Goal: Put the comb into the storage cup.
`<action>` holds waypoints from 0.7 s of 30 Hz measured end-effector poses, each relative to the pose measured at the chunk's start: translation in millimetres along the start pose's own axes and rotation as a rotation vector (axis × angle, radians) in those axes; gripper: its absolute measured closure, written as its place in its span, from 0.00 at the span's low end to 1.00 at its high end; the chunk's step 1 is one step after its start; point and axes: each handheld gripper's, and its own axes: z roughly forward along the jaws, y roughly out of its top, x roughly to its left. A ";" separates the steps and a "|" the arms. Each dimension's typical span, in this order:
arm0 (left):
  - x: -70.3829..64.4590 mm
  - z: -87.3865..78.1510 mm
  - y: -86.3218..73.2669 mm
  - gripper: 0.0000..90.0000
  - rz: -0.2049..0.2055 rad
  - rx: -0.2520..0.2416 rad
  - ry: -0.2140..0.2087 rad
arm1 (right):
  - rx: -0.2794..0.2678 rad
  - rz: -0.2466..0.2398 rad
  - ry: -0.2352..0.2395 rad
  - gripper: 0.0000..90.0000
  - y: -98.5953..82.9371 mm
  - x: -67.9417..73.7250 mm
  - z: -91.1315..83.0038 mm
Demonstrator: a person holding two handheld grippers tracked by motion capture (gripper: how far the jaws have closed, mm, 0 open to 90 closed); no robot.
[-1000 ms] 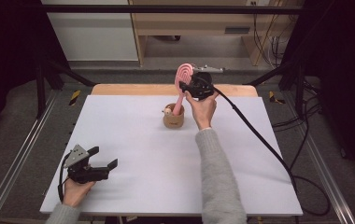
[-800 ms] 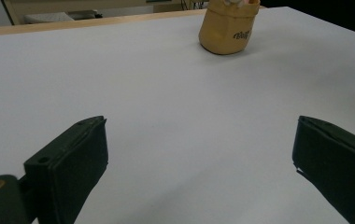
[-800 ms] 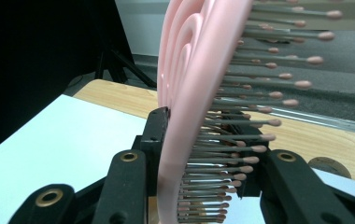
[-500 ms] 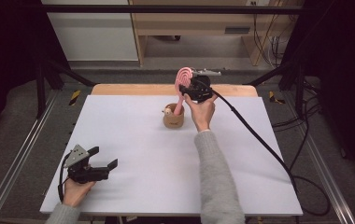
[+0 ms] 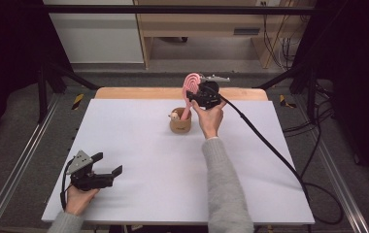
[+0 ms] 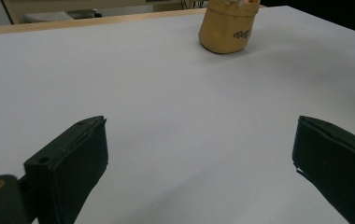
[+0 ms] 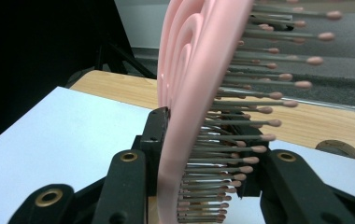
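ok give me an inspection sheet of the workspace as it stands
surface: white table top, bare apart from the cup; wooden strip along its far edge.
job's things: pink hairbrush upright, handle down in the tan cup; a small pale item also sits in the cup.
clutter: nothing seen.
grippers: right hand-held gripper shut on the pink hairbrush above the cup; left hand-held gripper open, low over the near left of the table, holding nothing.
cables: black cable trails from the right hand-held gripper across the table and off its right side.
surroundings: dark frame, grey floor, wooden furniture behind.
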 end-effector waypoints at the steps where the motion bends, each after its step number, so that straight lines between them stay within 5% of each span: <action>1: 0.0 0.1 0.0 0.04 -0.001 0.000 0.000 | 0.001 0.002 0.001 0.71 -0.7 -0.3 0.2; 21: -0.3 0.3 0.1 0.04 0.003 0.002 -0.001 | -0.012 0.043 -0.008 0.69 -6.8 -10.0 1.4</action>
